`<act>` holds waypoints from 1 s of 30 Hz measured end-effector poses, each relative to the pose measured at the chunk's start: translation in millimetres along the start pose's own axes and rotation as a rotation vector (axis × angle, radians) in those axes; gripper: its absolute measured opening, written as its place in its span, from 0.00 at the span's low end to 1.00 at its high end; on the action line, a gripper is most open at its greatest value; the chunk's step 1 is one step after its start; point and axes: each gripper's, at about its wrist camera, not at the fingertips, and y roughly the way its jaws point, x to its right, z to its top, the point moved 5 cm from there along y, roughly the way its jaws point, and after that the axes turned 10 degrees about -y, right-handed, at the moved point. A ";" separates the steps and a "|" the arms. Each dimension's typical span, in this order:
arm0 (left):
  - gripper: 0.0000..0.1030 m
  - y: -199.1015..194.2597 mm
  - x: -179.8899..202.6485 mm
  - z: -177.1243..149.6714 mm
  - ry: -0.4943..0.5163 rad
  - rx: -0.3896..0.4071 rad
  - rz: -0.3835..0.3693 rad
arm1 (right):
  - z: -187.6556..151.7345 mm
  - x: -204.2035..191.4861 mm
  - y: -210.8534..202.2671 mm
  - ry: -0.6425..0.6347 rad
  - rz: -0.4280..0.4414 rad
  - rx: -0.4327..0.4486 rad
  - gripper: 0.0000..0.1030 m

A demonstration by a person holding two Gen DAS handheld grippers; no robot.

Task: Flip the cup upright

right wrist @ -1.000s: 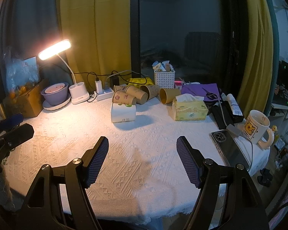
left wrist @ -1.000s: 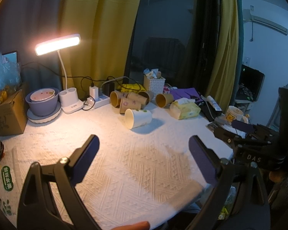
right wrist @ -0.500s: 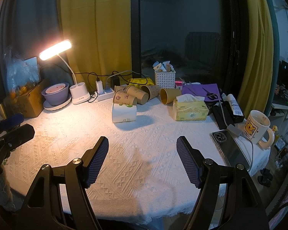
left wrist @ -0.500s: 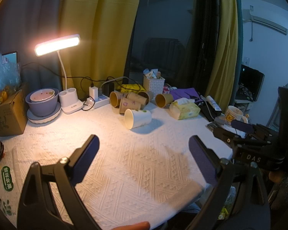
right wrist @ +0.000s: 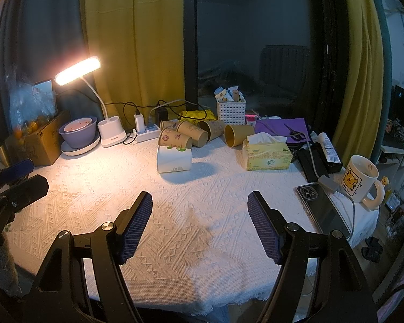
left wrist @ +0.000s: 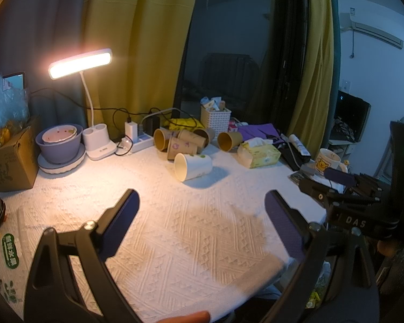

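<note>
White cup [left wrist: 193, 165] lies on its side mid-table, mouth toward left, ahead of both grippers. Left gripper [left wrist: 202, 210] and right gripper [right wrist: 199, 208] fingers apart, empty; neither clearly nearer.

Very little here can be read. In the left wrist view, white capitals "DAS" stand on the black body of the right gripper [left wrist: 356, 222], out at about 3 o'clock beyond the table edge. At 9 o'clock, low on the left, a green label [left wrist: 10, 250] on a printed sheet carries white Chinese characters, too small to make out. In the right wrist view, the yellow tissue box [right wrist: 268, 157] at 1 o'clock bears printed characters on its front, unreadable, and the white tube [right wrist: 328, 147] behind it shows fine print and a barcode, also illegible.
</note>
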 end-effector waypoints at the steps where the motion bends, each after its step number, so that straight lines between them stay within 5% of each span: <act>1: 0.92 0.1 0.0 0.1 0.000 0.000 0.000 | 0.0 0.0 0.0 0.000 0.000 0.000 0.74; 20: 0.92 1.3 1.8 1.9 -0.001 -0.010 -0.002 | 0.7 -3.4 1.1 -0.003 0.004 -0.003 0.74; 30: 0.92 47.1 -7.1 6.6 0.044 -0.077 -0.005 | 13.7 0.3 30.8 -0.009 0.003 -0.032 0.74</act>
